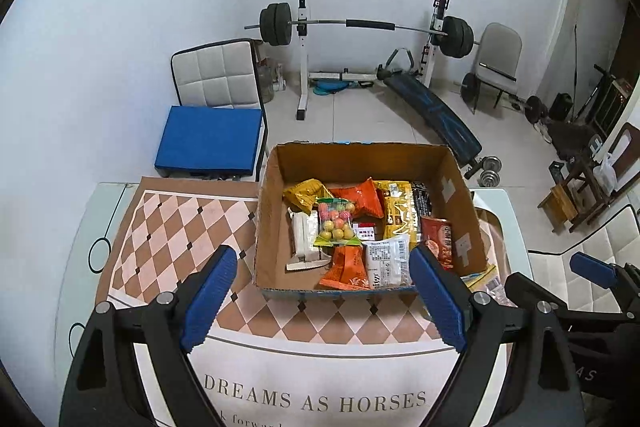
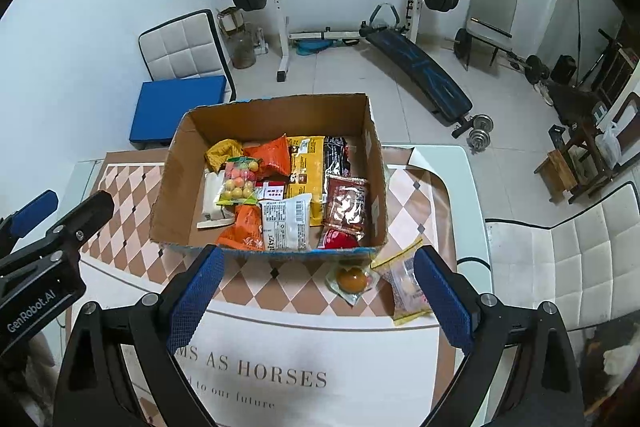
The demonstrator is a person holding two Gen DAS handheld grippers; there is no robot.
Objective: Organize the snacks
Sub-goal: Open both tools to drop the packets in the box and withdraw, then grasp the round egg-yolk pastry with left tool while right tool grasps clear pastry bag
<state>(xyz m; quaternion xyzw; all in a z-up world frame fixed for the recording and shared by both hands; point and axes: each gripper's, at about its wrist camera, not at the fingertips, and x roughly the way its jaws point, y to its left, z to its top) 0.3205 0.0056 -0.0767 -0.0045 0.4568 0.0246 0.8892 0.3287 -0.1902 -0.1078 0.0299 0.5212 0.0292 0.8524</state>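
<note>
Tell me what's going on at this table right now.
A person is sorting snacks with a handheld claw in each hand. Both the left claw and the right claw are open and empty above the mat. The cardboard box already holds most packets. Two are still outside by its near right corner: a clear-wrapped orange snack and a yellow-edged packet.

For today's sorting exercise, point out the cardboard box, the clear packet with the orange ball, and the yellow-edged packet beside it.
cardboard box (image 2: 172, 187): right wrist view, bare left inner wall.
clear packet (image 2: 352, 281): right wrist view, on the orange ball.
yellow-edged packet (image 2: 404, 287): right wrist view, its clear middle.
</note>
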